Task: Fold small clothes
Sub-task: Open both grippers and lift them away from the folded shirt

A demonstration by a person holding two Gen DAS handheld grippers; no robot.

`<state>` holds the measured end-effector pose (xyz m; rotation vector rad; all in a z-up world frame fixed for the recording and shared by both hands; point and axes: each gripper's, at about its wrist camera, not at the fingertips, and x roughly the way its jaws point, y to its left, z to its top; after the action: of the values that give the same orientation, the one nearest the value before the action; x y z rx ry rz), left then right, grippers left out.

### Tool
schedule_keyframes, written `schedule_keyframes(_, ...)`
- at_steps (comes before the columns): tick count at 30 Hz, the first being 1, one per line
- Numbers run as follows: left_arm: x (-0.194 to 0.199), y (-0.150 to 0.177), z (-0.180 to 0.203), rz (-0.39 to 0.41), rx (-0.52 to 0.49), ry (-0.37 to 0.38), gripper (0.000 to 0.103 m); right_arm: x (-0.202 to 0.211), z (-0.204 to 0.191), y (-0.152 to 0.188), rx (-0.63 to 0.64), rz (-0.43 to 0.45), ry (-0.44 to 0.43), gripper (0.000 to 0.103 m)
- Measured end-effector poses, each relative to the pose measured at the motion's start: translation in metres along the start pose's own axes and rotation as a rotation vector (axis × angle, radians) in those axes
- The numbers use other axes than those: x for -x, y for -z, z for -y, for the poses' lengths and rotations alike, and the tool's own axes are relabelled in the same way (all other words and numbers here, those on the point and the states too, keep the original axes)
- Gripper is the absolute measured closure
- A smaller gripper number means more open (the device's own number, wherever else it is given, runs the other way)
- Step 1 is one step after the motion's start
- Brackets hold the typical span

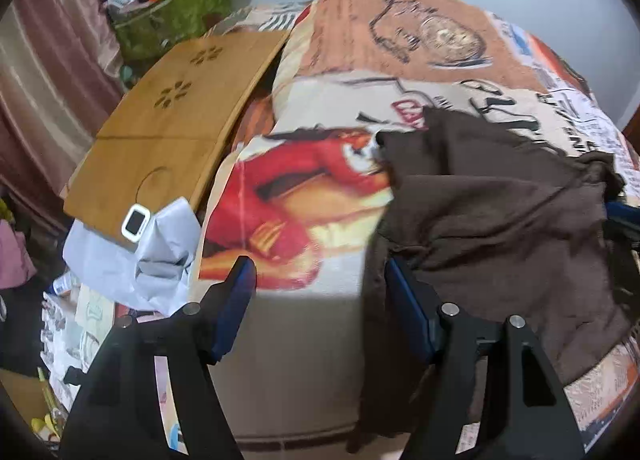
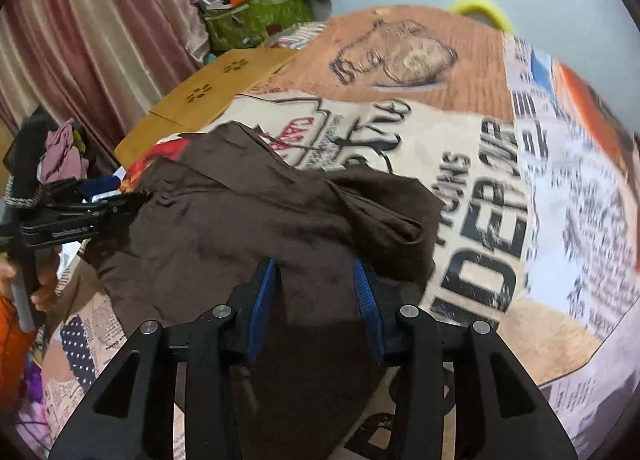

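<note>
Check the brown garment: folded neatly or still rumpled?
Rumpled: the brown garment lies bunched in loose creases on the printed bedcover, with uneven edges.

My fingers (image 2: 264,292) wear ribbed blue pads on matt black plastic arms with dull metal pins. The brown garment (image 2: 248,220) is soft, matt cloth, creased. The printed bedcover (image 2: 480,188) is smooth fabric. The wooden board (image 1: 172,128) looks smooth and satin.

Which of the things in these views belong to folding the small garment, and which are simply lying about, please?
Belonging to the job:
brown garment
left gripper
right gripper
printed bedspread, the work surface

Lying about:
wooden board
small white device
green bag
pale paper
</note>
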<state>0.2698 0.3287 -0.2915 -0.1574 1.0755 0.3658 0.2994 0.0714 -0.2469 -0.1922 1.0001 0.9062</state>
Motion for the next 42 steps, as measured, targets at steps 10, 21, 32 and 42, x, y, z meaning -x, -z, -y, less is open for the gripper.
schedule_keyframes(10,0.069,-0.002,0.015,0.121,-0.009,0.049,0.036,0.07,0.0,0.0,-0.036,0.144,0.003,0.066)
schedule_keyframes(21,0.269,0.028,0.055,0.504,-0.092,0.164,0.036,0.222,-0.062,0.015,0.047,0.488,-0.016,0.066)
schedule_keyframes(32,0.406,0.117,0.089,0.819,-0.108,0.178,0.036,0.322,-0.129,0.079,0.146,0.747,0.023,0.065)
schedule_keyframes(42,0.438,0.164,0.095,0.887,-0.042,0.171,0.01,0.338,-0.145,0.114,0.108,0.803,0.106,0.035)
